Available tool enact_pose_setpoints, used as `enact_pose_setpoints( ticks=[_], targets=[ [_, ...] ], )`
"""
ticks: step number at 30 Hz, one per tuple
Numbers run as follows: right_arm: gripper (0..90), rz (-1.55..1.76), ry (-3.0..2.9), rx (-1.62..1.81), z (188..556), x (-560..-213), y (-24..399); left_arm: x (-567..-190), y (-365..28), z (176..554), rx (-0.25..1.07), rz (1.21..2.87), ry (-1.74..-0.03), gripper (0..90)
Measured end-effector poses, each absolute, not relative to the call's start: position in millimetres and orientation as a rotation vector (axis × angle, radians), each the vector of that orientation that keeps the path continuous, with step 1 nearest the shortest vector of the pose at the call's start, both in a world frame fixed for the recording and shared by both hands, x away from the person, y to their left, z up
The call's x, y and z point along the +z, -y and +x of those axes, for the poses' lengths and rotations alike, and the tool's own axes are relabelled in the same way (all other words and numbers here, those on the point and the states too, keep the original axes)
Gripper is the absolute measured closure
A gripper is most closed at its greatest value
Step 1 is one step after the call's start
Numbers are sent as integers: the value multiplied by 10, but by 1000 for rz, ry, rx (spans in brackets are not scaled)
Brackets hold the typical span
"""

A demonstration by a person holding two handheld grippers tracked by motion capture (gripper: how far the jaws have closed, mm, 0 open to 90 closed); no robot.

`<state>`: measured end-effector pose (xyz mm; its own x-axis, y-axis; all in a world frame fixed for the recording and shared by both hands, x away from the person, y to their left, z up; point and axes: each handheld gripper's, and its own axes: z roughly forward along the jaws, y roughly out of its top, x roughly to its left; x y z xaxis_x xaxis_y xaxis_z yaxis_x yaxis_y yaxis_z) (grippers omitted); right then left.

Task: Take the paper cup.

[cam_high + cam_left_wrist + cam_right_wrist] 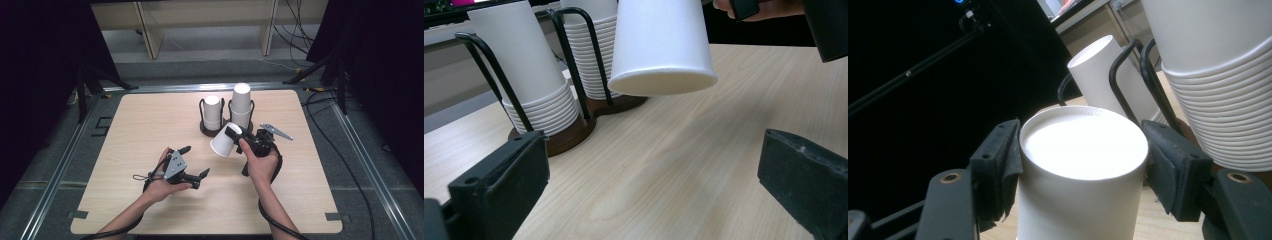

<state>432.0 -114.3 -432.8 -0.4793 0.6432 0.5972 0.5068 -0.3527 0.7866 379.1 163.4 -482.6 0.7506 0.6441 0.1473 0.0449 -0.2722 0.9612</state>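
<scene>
A single white paper cup (221,143) hangs tilted above the table, its open rim down and to the left, with my right gripper (233,134) shut on its closed end. In the right gripper view both pads (998,165) press the cup (1083,200) on either side just below its base. My left gripper (196,161) stands open near the table's middle, nothing between its jaws. From the left gripper view the held cup (661,45) floats above the wood ahead, beyond my open left gripper (651,190).
A dark wire cup holder (205,131) stands behind the held cup with two upside-down stacks of white cups, a shorter left stack (211,114) and a taller right stack (241,104). The wooden table (150,120) is bare at left and front. Cables trail on the floor at right.
</scene>
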Motion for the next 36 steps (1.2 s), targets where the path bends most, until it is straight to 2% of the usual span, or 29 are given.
enact_pose_setpoints(
  ticks=[36],
  targets=[
    [355,1592,-1699,2014,4331,-4348,1172,-4839,-1232,4157,628,1729,-459,3]
  ],
)
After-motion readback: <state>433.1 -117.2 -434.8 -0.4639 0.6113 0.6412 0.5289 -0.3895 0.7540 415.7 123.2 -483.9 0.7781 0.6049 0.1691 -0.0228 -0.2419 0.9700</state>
